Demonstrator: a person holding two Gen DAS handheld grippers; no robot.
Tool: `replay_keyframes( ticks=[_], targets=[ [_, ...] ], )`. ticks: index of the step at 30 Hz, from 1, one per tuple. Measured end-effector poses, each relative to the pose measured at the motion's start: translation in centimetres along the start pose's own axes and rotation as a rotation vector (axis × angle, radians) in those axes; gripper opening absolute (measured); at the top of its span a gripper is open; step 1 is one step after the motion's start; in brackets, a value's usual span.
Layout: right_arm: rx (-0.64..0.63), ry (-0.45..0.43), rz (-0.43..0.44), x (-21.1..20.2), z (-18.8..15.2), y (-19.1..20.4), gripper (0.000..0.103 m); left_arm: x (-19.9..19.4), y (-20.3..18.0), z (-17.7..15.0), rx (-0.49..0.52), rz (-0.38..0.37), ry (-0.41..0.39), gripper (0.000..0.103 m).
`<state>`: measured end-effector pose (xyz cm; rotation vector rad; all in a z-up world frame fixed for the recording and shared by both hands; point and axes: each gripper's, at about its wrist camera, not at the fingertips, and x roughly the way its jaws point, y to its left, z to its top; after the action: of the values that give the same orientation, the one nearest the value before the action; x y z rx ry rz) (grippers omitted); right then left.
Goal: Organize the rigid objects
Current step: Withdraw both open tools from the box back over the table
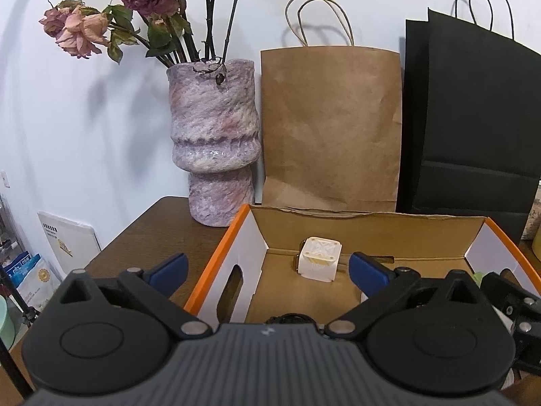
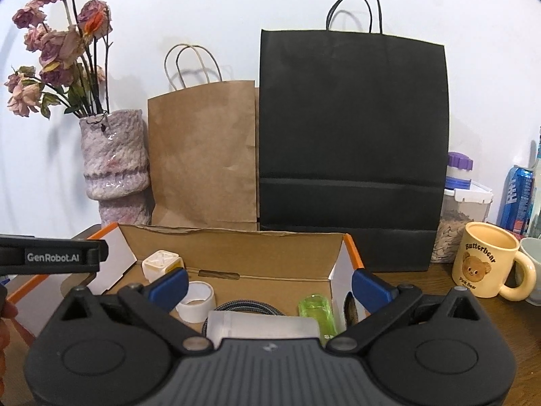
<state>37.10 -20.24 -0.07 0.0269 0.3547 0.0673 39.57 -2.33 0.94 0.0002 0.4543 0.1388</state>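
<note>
An open cardboard box with orange edges [image 1: 216, 253] [image 2: 257, 247] sits on the brown table. Inside lie a white cube-shaped object [image 1: 319, 258] [image 2: 160, 264], a white tape roll [image 2: 196, 299], a translucent white container [image 2: 260, 326], a green transparent piece [image 2: 318, 311] and a braided grey cable [image 2: 243, 308]. My left gripper [image 1: 267, 269] is open and empty, hovering over the box's left end. My right gripper [image 2: 268, 282] is open and empty above the box's front. The left gripper's body [image 2: 50, 257] shows at the left of the right wrist view.
A purple vase with dried roses [image 1: 213, 142] [image 2: 115, 169], a brown paper bag [image 1: 331, 128] [image 2: 203, 155] and a black paper bag [image 1: 473, 118] [image 2: 351, 149] stand behind the box. A yellow bear mug [image 2: 487, 264], jars and a blue can [image 2: 517, 199] are at the right.
</note>
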Motion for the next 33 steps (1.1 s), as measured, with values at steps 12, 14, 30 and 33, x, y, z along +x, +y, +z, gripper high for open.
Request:
replay_keyframes(
  ticks=[12,14,30,33],
  targets=[
    [-0.001,-0.003,0.001,-2.5,-1.0,-0.7,0.103,-2.5,0.4,-1.0,-0.006,-0.007,-0.006,0.103],
    [-0.002,-0.002,0.003,-3.0,-1.2,-0.8,0.103,-3.0,0.5,-1.2,-0.008,-0.009,-0.006,0.103],
    [-0.028,0.003,0.019,-7.5,-3.1,-1.5,0.103,-7.2,0.4,-3.4,0.003,-0.04,0.005,0.103],
    [-0.041,0.002,0.022,-8.5,-3.6,-1.5,0.103,-8.0,0.4,-3.9,0.003,-0.045,0.01,0.103]
  ],
)
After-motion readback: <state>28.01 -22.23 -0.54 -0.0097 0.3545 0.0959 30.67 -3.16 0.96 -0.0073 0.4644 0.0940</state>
